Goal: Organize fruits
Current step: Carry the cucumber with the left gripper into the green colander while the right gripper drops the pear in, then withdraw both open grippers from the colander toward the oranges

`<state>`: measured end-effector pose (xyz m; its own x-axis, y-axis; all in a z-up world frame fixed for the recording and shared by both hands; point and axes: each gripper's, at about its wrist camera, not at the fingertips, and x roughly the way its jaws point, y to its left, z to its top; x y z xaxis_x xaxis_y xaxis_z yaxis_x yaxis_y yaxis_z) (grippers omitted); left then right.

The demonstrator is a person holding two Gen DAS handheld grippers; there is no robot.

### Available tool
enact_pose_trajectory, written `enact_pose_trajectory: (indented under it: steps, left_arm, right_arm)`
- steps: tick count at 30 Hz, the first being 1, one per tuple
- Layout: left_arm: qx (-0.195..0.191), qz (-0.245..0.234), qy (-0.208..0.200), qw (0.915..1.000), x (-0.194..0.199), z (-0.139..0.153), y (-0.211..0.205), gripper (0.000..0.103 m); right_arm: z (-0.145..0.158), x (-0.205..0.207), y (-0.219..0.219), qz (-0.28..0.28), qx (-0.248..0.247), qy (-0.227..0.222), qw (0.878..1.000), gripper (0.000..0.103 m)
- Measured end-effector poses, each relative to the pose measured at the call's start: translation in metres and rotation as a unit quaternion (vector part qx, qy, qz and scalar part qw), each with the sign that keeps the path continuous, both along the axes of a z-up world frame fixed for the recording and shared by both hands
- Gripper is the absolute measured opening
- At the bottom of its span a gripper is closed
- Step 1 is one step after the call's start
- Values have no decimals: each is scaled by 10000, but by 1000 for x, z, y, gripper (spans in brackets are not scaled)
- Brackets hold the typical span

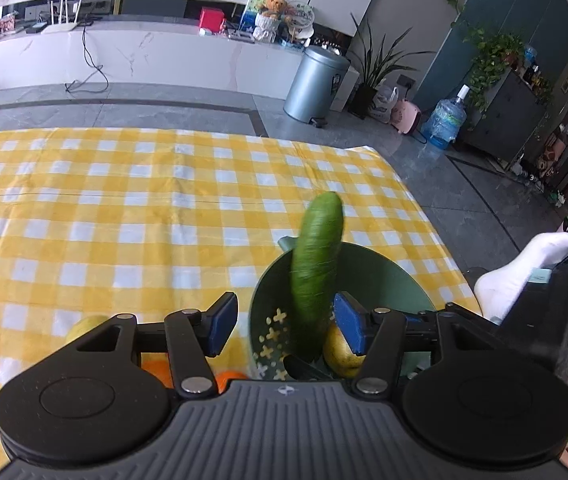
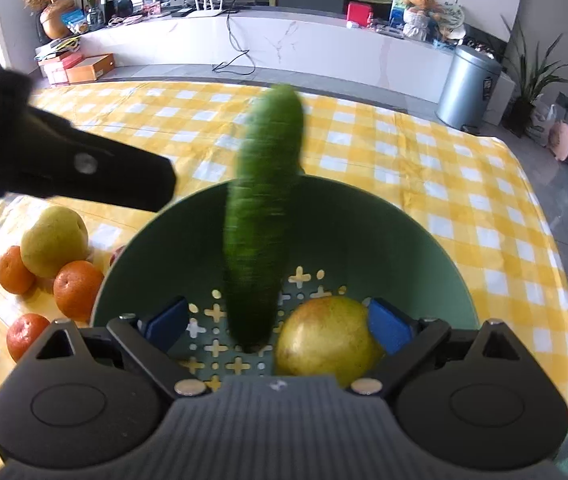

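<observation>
Jaws of both grippers, left gripper (image 1: pixel 284 322) and right gripper (image 2: pixel 280 324), stand open, gripping nothing.
Blurred cucumber (image 2: pixel 262 216) stands loose between them, seemingly dropping into the green bowl (image 2: pixel 424 240) beside 1 pear (image 2: pixel 324 340).

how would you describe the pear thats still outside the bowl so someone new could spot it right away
Start at the yellow checked tablecloth and find the green bowl with cross-shaped holes. Just left of the bowl sits a small pile of fruit. The pear is the only yellow-green one there, sitting behind the oranges and bigger than any of them.
</observation>
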<state>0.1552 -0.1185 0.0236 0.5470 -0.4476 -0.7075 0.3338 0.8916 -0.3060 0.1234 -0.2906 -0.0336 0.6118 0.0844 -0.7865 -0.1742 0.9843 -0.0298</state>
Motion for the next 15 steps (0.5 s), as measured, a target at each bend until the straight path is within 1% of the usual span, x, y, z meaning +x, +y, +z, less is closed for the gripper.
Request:
enact_pose_trajectory:
  steps: [4, 8, 12, 15]
  left_arm:
    - [60, 32, -202, 9998, -22, 10, 16, 67]
    - [59, 78, -286, 9995, -40, 15, 33, 68]
    - [216, 73, -424, 9988, -57, 20, 47, 68]
    - [318, 79, -562, 9979, -68, 24, 58, 68]
  right_arm:
    - [0, -8, 6, -24, -116, -87, 9999, 93]
    - [0, -14, 6, -82, -126, -133, 9998, 93]
    - [5, -22, 3, -247, -109, -251, 9993, 93]
    - [12, -31, -1, -437, -54, -436, 9981, 93]
